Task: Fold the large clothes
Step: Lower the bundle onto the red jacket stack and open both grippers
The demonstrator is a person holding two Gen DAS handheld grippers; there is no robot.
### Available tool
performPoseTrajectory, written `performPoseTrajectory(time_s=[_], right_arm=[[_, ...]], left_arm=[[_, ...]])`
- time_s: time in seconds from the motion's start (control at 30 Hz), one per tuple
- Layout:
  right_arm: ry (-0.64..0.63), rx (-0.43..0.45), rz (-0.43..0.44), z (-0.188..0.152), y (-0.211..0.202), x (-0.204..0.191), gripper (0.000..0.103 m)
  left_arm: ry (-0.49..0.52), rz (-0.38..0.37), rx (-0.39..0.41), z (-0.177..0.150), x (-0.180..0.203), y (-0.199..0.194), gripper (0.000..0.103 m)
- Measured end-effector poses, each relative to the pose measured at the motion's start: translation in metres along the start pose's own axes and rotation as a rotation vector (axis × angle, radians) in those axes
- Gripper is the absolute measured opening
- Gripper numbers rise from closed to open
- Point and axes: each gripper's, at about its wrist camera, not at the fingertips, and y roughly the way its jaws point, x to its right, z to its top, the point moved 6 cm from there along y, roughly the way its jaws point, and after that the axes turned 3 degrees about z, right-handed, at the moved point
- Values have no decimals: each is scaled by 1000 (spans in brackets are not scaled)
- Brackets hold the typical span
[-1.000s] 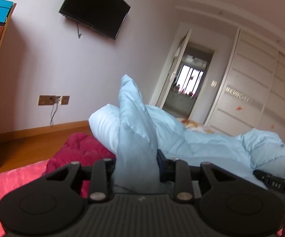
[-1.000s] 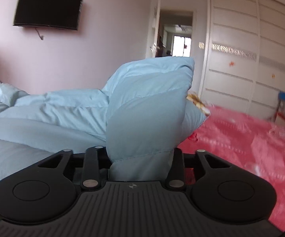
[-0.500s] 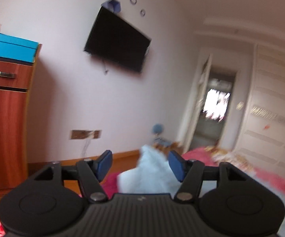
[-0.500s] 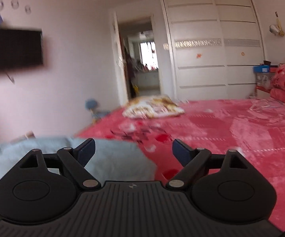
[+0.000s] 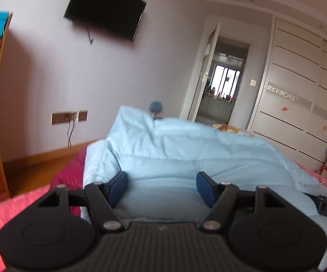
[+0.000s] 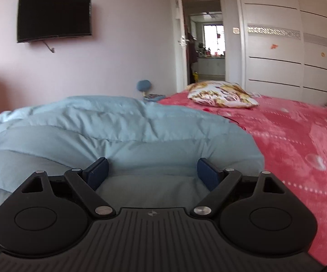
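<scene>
Released jacket, far edge cropped.

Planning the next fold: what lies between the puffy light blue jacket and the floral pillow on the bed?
Only bare pink bedspread separates the light blue jacket from the floral pillow, shown in the right wrist view.
</scene>
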Motion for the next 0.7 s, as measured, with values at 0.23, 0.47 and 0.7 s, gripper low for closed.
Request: performPoseTrajectory(time_s=[0.23,0.47,0.7], right_arm=[[13,-71,-27,-15,17,-4,103],[11,34,-83,6,-23,-7,103],[126,121,-134,-7,-124,10,103]], left_arm=[[-5,9,-44,-12,-3,12,68],[-17,-12,16,12,3,-22,68],[90,-28,54,16,33,-73,79]])
